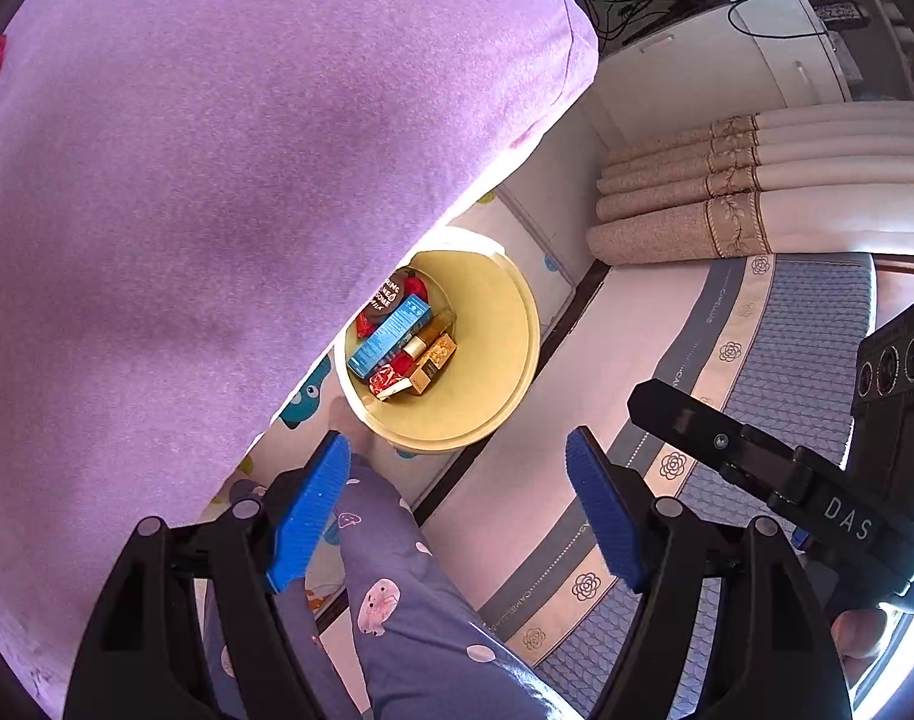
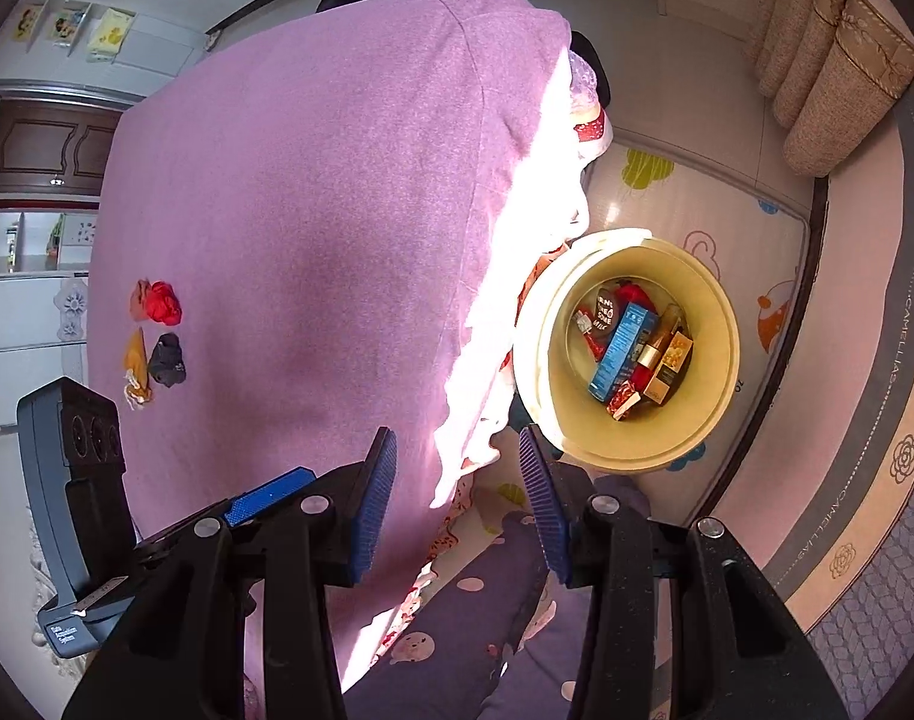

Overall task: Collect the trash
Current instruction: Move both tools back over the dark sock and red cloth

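Note:
A yellow bin [image 1: 493, 360] [image 2: 715, 372] stands on the floor beside a table under a purple cloth [image 1: 216, 210] [image 2: 306, 228]. Inside lie a blue box [image 1: 387, 336] [image 2: 622, 351], a gold box [image 2: 670, 369], a red packet [image 2: 623, 399] and other wrappers. On the cloth lie a red crumpled scrap [image 2: 162, 302], a black scrap [image 2: 167, 360] and an orange wrapper [image 2: 135, 366]. My left gripper [image 1: 457, 510] is open and empty, above the floor near the bin. My right gripper [image 2: 460, 504] is open and empty, over the table edge.
A person's leg in purple patterned trousers [image 1: 408, 600] [image 2: 487, 612] is below both grippers. A patterned play mat [image 2: 727, 228] lies under the bin. Beige curtains [image 1: 697, 204] [image 2: 835, 60] hang at the right. A grey bordered mattress [image 1: 727, 390] runs beside the bin.

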`<state>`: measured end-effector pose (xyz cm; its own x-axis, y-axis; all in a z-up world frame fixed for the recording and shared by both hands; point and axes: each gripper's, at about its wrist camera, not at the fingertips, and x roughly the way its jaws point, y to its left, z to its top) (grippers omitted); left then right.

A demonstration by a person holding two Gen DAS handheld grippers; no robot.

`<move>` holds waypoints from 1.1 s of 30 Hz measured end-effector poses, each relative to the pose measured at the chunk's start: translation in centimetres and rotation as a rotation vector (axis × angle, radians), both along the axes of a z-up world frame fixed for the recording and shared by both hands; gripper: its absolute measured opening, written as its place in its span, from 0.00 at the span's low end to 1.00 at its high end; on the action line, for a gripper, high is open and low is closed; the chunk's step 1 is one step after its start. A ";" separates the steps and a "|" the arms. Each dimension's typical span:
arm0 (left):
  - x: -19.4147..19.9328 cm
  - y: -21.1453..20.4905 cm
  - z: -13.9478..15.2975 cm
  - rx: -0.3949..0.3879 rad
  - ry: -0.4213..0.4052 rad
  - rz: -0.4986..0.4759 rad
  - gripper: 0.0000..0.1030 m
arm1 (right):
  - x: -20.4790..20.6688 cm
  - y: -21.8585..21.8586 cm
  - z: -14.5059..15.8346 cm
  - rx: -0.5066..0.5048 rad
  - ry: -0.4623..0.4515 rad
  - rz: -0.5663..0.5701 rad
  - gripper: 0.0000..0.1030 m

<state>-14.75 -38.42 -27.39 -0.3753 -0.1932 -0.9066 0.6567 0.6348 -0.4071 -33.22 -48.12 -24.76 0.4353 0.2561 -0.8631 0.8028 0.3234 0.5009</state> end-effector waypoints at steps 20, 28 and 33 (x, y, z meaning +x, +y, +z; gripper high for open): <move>13.9 16.7 3.0 -0.029 -0.077 0.300 0.72 | 17.6 11.8 3.6 -0.067 -0.063 0.262 0.42; 18.9 19.4 4.4 -0.042 -0.116 0.387 0.72 | 24.3 12.6 5.5 -0.104 -0.096 0.364 0.42; 21.7 19.2 4.3 -0.037 -0.121 0.455 0.72 | 28.3 12.2 5.0 -0.092 -0.099 0.420 0.42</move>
<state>6.92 -19.19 -23.09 -0.1374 -0.3466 -0.9279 0.3593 0.8555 -0.3728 -4.88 -35.94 -19.74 0.3920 0.3526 -0.8497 0.5419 0.6579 0.5230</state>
